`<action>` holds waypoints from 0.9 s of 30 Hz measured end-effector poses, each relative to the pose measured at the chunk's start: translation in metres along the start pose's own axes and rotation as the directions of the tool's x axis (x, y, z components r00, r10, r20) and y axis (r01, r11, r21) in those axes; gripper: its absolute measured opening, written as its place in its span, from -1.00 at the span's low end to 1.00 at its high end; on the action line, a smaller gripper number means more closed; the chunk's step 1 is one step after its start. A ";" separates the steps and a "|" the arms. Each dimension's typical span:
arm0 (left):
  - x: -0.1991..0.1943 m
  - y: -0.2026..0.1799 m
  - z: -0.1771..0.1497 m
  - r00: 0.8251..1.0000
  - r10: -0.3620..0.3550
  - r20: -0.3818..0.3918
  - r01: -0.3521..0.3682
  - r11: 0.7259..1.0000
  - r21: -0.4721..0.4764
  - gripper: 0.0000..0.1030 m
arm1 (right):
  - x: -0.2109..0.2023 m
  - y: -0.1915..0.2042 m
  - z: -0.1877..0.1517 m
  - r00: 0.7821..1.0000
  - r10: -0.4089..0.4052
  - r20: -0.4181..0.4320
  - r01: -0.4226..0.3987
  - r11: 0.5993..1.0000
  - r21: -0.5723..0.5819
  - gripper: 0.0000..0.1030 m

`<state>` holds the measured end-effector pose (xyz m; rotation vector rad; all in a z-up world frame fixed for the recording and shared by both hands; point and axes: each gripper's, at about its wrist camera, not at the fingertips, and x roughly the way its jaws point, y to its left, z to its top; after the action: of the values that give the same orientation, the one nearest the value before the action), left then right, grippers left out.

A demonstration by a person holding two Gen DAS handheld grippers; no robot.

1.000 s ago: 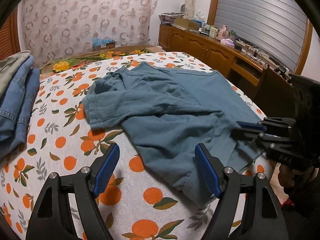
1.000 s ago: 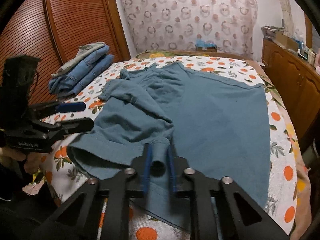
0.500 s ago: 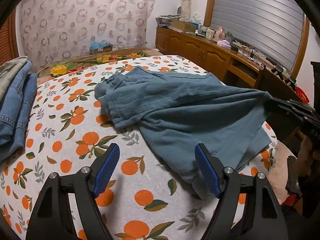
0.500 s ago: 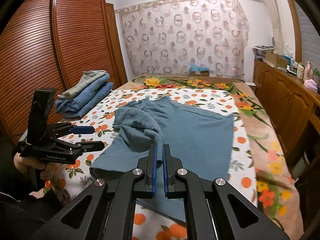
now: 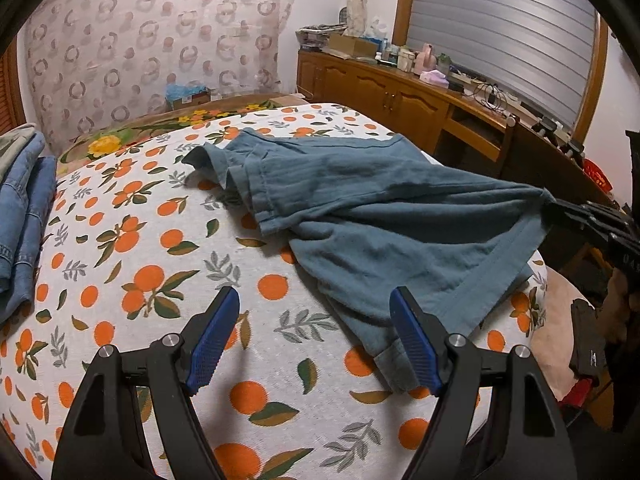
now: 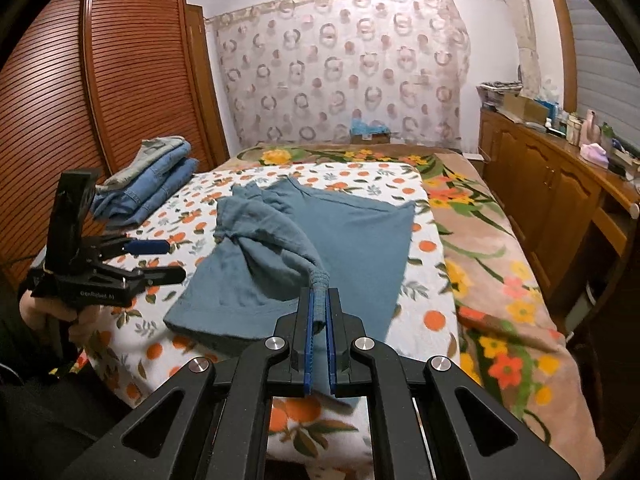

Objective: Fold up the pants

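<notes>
Change since earlier: right gripper has lifted its pinched bunch of cloth higher and drawn it toward the frame's lower edge; the pants have slid with it, baring more orange-print blanket at left in the left wrist view.

Left wrist view
- Left gripper [image 5: 316, 336]: two blue-padded fingers spread wide, nothing between them, hovering over the blanket at lower centre.
- Pants [image 5: 384, 216]: one teal pair, centre to right of frame, rumpled, one hem lying just beside the right-hand pad.
- Right gripper [image 5: 560, 210]: at right edge, clamped on a raised corner of the pants, the cloth stretched taut toward it.
- Blanket [image 5: 132, 280]: one, white with oranges and leaves, filling the lower left.
- Jeans [image 5: 22, 216]: one stack at left edge; count of pieces cannot be told.
- Sideboard [image 5: 400, 96]: one wooden unit at upper right, cluttered on top.

Right wrist view
- Right gripper [image 6: 319, 336]: lower centre, fingers closed tight on a twisted bunch of the pants [image 6: 352, 240].
- Pants position: centre of frame on the blanket [image 6: 432, 248], the gripped part lifted, the rest spread flat toward the upper right.
- Left gripper [image 6: 160, 260]: left of frame, fingers parted and empty, apart from the pants.
- Jeans [image 6: 152, 188]: one folded stack, upper left of the bed, at least two denim pieces.
- Wardrobe [image 6: 80, 100]: slatted wooden doors, upper left.
</notes>
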<state>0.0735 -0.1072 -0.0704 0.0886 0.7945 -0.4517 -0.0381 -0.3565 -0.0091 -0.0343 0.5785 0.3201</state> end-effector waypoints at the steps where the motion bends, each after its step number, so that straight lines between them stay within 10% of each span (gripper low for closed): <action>1: 0.000 -0.001 0.000 1.000 0.000 0.000 0.000 1.000 0.004 0.52 | -0.003 0.000 -0.001 1.000 -0.006 -0.004 0.006 1.000 -0.004 -0.90; 17: 0.005 -0.005 -0.001 1.000 0.003 -0.006 -0.003 1.000 0.008 0.52 | 0.018 -0.008 -0.015 0.987 -0.024 -0.158 0.031 0.998 0.046 -0.90; 27: -0.006 0.012 0.005 0.999 0.032 0.032 -0.031 0.999 -0.020 0.52 | 0.007 -0.005 -0.001 0.998 -0.033 -0.057 0.034 0.999 0.005 -0.30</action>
<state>0.0782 -0.0959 -0.0640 0.0756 0.7643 -0.4145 -0.0319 -0.3592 -0.0142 -0.0478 0.6349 0.2854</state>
